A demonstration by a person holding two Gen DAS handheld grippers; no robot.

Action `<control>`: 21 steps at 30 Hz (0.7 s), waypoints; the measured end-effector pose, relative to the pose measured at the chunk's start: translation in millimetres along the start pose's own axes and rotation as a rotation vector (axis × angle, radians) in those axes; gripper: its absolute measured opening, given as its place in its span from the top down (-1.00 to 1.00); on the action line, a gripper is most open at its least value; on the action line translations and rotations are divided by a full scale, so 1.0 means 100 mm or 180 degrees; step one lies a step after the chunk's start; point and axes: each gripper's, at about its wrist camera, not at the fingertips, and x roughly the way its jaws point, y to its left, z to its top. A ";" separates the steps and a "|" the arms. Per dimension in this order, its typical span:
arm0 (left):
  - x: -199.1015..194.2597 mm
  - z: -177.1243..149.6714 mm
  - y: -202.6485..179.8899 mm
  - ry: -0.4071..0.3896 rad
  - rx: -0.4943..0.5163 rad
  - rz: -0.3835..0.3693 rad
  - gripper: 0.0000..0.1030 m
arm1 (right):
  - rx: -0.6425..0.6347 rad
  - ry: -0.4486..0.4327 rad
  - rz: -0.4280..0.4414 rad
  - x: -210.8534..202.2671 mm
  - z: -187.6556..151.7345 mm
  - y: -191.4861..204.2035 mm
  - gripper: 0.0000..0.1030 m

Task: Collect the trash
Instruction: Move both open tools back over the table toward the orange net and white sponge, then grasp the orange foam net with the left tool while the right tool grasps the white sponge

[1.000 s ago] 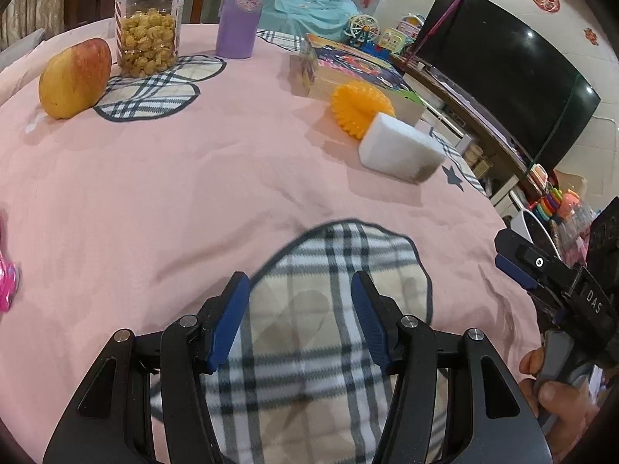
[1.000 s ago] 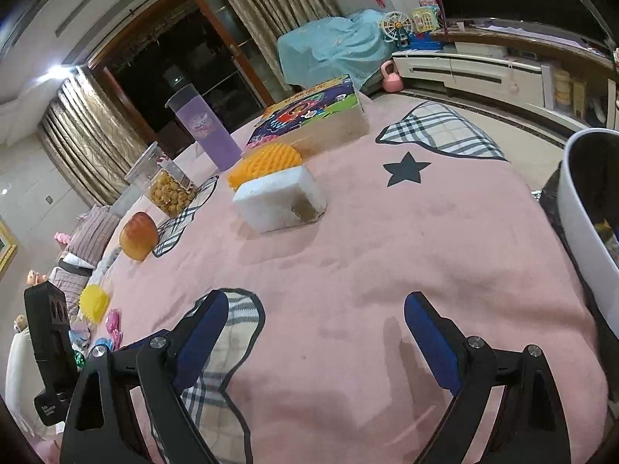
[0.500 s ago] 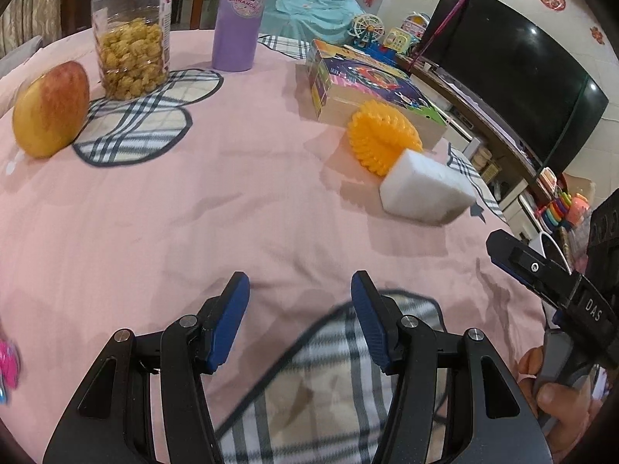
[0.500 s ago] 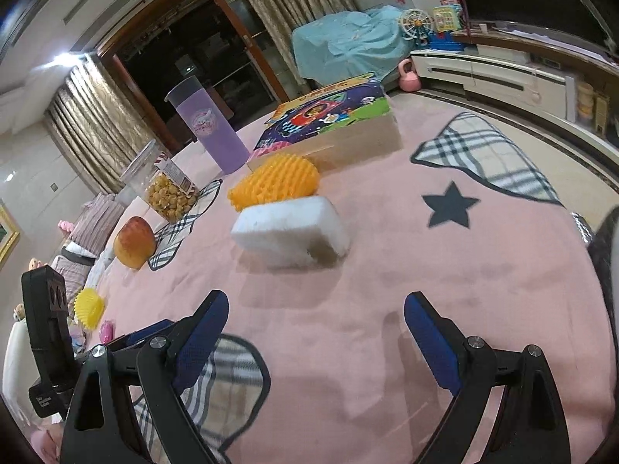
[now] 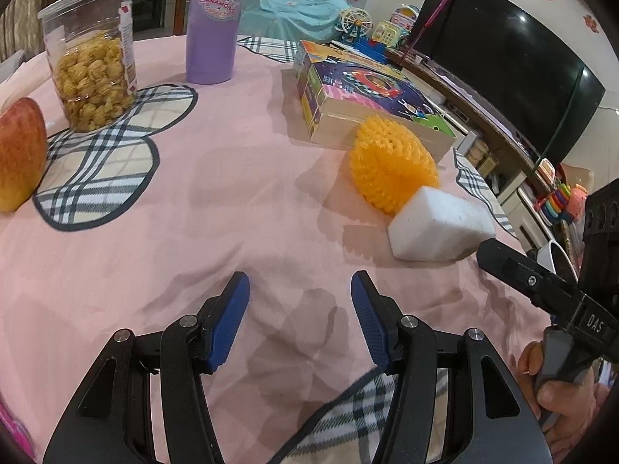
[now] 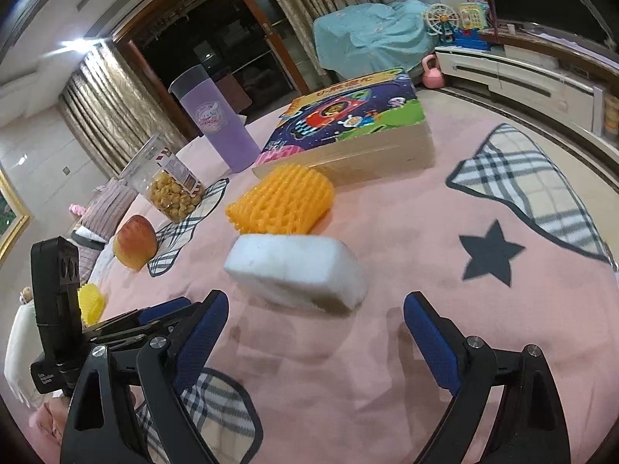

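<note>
On pink fleece cloth (image 6: 387,367): white foam block (image 6: 294,266) touching orange mesh sleeve (image 6: 282,203); both grippers' jaws spread, empty.

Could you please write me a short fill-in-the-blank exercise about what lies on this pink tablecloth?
1. The white foam block touches the ____ foam fruit net.
2. The clear plastic jar of snacks stands on a ____ patch of the pink tablecloth.
3. The tall tumbler is ____ in colour.
4. Both the left gripper and the right gripper hold ____.

Missing words: orange; plaid; purple; nothing
</note>
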 end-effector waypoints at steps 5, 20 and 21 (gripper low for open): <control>0.06 0.08 -0.04 0.0001 0.0035 -0.0020 -0.07 | -0.0079 0.0039 0.0038 0.11 0.04 0.04 -0.53; 0.27 0.38 -0.33 -0.0026 0.0043 -0.0317 -0.07 | 0.0205 -0.0080 -0.0105 -0.34 -0.12 -0.26 0.52; 0.27 0.40 -0.38 -0.0038 0.0065 -0.0349 -0.07 | 0.0243 -0.0089 -0.0116 -0.39 -0.15 -0.30 0.52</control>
